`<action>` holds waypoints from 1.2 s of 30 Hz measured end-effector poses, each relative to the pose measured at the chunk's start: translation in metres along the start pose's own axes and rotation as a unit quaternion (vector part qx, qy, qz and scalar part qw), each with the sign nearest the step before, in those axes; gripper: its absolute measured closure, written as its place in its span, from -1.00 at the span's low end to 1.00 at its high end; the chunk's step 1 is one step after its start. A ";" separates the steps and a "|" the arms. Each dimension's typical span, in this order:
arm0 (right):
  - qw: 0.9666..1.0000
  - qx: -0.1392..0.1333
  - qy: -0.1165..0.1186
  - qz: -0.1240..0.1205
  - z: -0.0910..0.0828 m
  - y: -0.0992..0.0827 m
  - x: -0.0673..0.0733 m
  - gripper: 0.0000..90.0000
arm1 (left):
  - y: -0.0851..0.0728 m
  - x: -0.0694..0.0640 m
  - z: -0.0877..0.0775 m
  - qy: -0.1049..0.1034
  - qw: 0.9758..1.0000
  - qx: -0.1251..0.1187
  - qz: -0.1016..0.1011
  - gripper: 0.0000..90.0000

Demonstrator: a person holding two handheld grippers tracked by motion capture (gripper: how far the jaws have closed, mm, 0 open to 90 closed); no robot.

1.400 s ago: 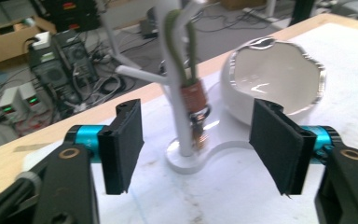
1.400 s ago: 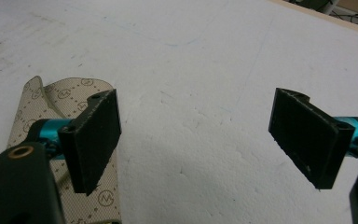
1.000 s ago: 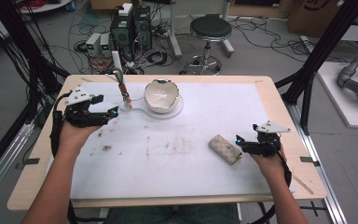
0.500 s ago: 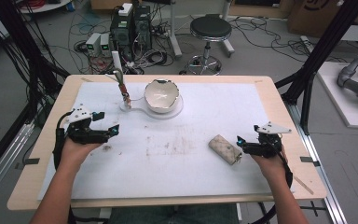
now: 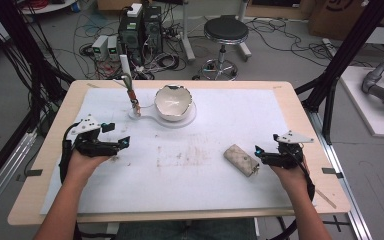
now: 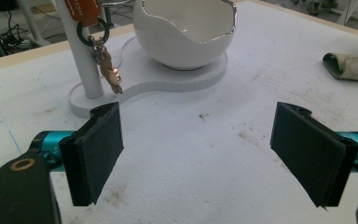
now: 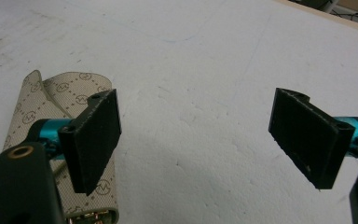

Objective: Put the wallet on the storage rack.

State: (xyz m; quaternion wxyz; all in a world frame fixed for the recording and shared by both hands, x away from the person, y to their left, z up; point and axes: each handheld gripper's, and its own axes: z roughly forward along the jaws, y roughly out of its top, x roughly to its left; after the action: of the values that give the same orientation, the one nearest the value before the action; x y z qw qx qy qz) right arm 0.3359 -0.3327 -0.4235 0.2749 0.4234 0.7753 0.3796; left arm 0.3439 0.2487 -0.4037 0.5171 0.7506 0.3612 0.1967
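Observation:
A white egg-shaped bowl (image 5: pixel 174 101) sits on a white stand (image 5: pixel 192 118) at the back of the table. A white post (image 5: pixel 126 70) rises from the stand, with a key ring and a copper charm (image 6: pixel 107 70) hanging on it. My left gripper (image 5: pixel 116 135) rests low over the mat, in front and to the left of the post. Its jaws have just been opening, stand wide apart and have nothing between them (image 6: pixel 200 154). A beige patterned pouch (image 5: pixel 241 159) lies right of centre. My right gripper (image 5: pixel 260 155) is open just to the right of it, with the pouch beside its left jaw (image 7: pixel 60 98).
A stained white mat (image 5: pixel 200 185) covers most of the wooden table (image 5: pixel 300 100). Behind the table are computers, cables and a stool (image 5: pixel 225 30). Black frame legs stand at both sides.
My left hand has drawn back from the key post toward the near side and come down to the mat, its jaws wider. The keys stay on the post. The right hand has kept still.

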 end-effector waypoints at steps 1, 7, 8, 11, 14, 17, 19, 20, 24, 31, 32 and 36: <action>1.000 0.000 0.000 0.001 0.000 0.000 0.000 -0.62 | -0.001 0.000 0.000 0.000 1.000 0.000 0.000 -0.62; 1.000 -0.002 0.003 -0.002 -0.001 0.001 0.002 -0.62 | -0.002 0.002 -0.002 0.005 1.000 -0.002 -0.005 -0.62; 1.000 -0.003 0.004 -0.002 -0.002 0.001 0.003 -0.62 | -0.002 0.002 -0.002 0.005 1.000 -0.002 -0.005 -0.62; 1.000 -0.003 0.004 -0.002 -0.003 0.001 0.006 -0.62 | -0.003 0.003 -0.002 0.006 1.000 0.000 -0.004 -0.62; 1.000 -0.002 0.006 -0.004 -0.003 0.002 0.008 -0.62 | -0.003 0.004 -0.002 0.006 1.000 0.000 -0.003 -0.62; 1.000 -0.004 0.013 -0.011 -0.006 0.002 0.014 -0.62 | -0.002 0.005 -0.002 0.010 1.000 -0.003 -0.007 -0.62; 1.000 -0.006 0.015 -0.010 -0.007 0.002 0.016 -0.62 | -0.002 0.007 -0.002 0.012 1.000 -0.003 -0.007 -0.62; 1.000 -0.006 0.015 -0.010 -0.007 0.002 0.016 -0.62 | -0.002 0.007 -0.002 0.012 1.000 -0.003 -0.007 -0.62; 1.000 -0.003 0.021 -0.013 -0.008 0.002 0.020 -0.62 | -0.003 0.009 0.001 0.011 1.000 0.002 -0.006 -0.62; 0.998 0.011 0.047 -0.025 -0.005 0.001 0.031 -0.62 | -0.003 0.010 0.000 0.010 1.000 -0.001 -0.004 -0.62; 0.998 0.011 0.047 -0.025 -0.005 0.001 0.031 -0.62 | -0.003 0.010 0.000 0.010 1.000 -0.001 -0.004 -0.62; 0.997 0.028 0.065 -0.042 -0.001 0.001 0.038 -0.62 | -0.003 0.010 0.000 0.009 1.000 0.002 -0.003 -0.62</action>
State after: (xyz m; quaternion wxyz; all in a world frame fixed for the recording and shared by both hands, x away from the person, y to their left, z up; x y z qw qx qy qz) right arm 0.3166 -0.3001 -0.4260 0.2280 0.3721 0.8190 0.3726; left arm 0.3489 0.2566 -0.4073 0.5126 0.7492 0.3681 0.2011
